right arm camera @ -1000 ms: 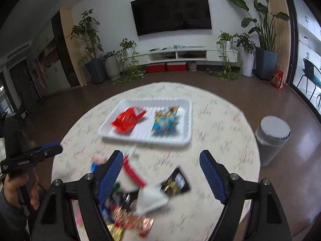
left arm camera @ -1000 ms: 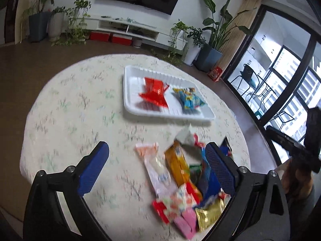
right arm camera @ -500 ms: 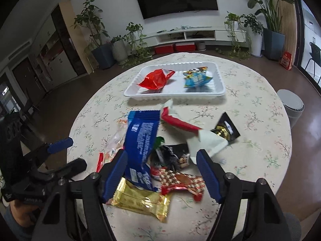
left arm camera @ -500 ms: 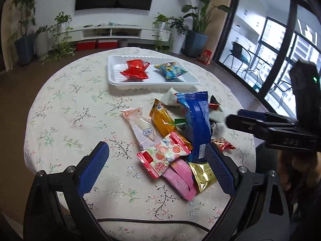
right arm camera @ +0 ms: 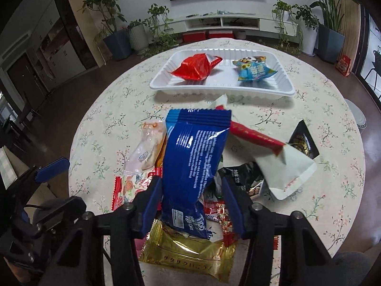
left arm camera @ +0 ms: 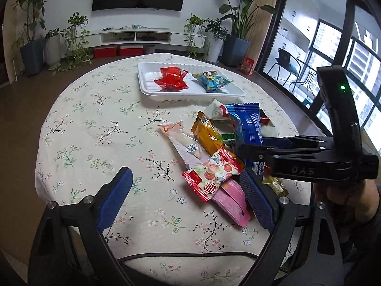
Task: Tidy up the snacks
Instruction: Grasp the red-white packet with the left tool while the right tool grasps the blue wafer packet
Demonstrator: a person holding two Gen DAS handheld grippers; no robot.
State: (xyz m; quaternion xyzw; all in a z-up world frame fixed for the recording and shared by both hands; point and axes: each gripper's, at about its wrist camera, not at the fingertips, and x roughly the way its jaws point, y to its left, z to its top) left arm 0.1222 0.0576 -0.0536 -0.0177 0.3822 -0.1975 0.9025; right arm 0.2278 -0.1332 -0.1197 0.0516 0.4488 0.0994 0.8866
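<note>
Snack pile: blue packet between closing tongs

Right tongs (right arm camera: 191,202) are closing around the blue packet (right arm camera: 193,166), which stands tilted up out of the heap at the near side of the desk (right arm camera: 333,124). The left pad seems to touch the wrapper, while the right pad still shows a gap, so I judge the grip not yet made. Left tongs (left arm camera: 188,199) are spread wide and narrowing a little, with nothing pressed between them; they sit low over the near edge of the heap, the right finger just beside the pink packet (left arm camera: 232,201) and the red fruit-print packet (left arm camera: 212,175).

White tray (right arm camera: 221,88) lies at the far side of the desk and already holds a red packet (right arm camera: 196,68) on the left and a light blue packet (right arm camera: 253,70) on the right; every other snack is loose in the pile.

Risks from here: the blue wrapper is slick and puffy, so a pinch on its lower end could let it slide or swing out on the lift. It overlaps the gold packet (right arm camera: 190,255) and the black packet (right arm camera: 245,178), which could be dragged along or flicked toward the near edge. Both tools work close together over one heap, so they might knock each other
</note>
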